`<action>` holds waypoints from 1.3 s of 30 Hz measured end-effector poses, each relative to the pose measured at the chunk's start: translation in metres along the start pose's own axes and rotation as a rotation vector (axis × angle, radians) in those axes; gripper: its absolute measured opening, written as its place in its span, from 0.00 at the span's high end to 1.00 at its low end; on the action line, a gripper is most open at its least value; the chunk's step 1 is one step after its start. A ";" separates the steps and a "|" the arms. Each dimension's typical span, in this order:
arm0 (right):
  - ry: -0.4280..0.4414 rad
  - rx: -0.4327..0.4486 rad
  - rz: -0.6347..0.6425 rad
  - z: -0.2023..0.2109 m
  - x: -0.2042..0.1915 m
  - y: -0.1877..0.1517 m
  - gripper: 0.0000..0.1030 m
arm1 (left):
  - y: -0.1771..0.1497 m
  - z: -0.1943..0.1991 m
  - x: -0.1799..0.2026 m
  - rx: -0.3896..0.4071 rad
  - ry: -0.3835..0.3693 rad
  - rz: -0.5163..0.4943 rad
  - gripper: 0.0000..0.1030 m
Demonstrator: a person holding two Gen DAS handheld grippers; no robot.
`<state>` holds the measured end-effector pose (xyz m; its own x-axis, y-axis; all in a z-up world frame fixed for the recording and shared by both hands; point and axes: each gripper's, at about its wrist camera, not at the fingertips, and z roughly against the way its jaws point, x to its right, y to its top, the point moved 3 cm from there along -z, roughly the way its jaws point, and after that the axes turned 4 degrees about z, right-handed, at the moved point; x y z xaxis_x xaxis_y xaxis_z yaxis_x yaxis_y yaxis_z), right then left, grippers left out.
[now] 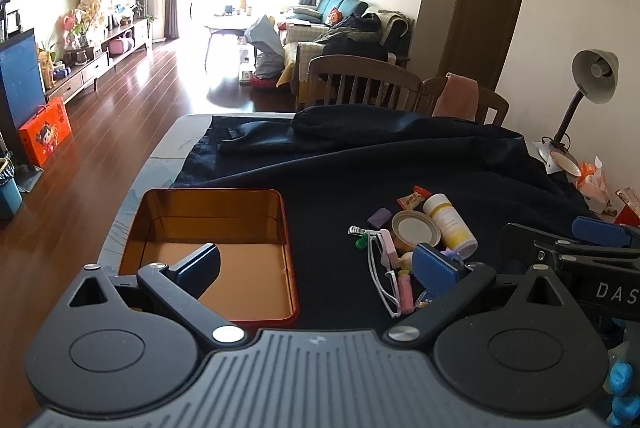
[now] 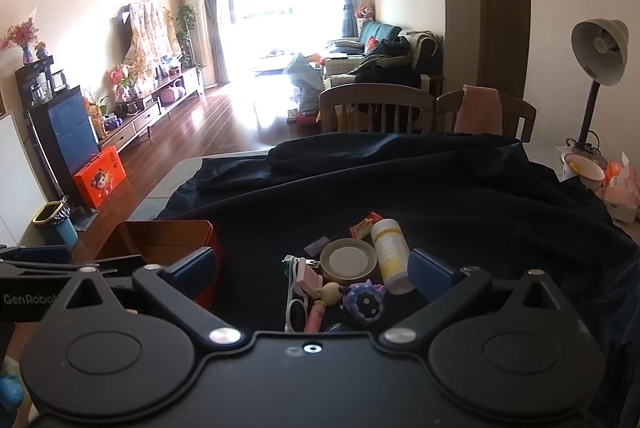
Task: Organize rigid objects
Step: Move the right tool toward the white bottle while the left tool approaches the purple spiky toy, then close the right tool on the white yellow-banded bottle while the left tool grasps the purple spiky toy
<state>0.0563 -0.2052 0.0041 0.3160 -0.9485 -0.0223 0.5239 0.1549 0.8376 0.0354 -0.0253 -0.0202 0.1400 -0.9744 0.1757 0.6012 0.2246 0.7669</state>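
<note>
Left wrist view: your left gripper (image 1: 318,270) fingers spread above the tin (image 1: 208,252); "DAS" reads on the right gripper (image 2: 314,274), likewise spread, near "GenRobot".

My left claw (image 1: 316,268) is spread wide, both blue pads apart with nothing between them. My right claw (image 2: 312,274) is just as wide and grips nothing. Each claw's side view catches the other alongside, level and pointing the same way.
</note>
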 end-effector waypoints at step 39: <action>0.121 -0.273 0.139 -0.149 0.136 -0.006 0.18 | -0.023 -0.127 0.130 -0.139 -0.106 -0.169 0.00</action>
<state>0.2142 -0.2938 -0.0850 0.4828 -0.8757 0.0038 0.6564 0.3648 0.6604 0.1399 -0.1569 -0.0933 -0.0507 -0.9913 0.1211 0.7125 0.0490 0.7000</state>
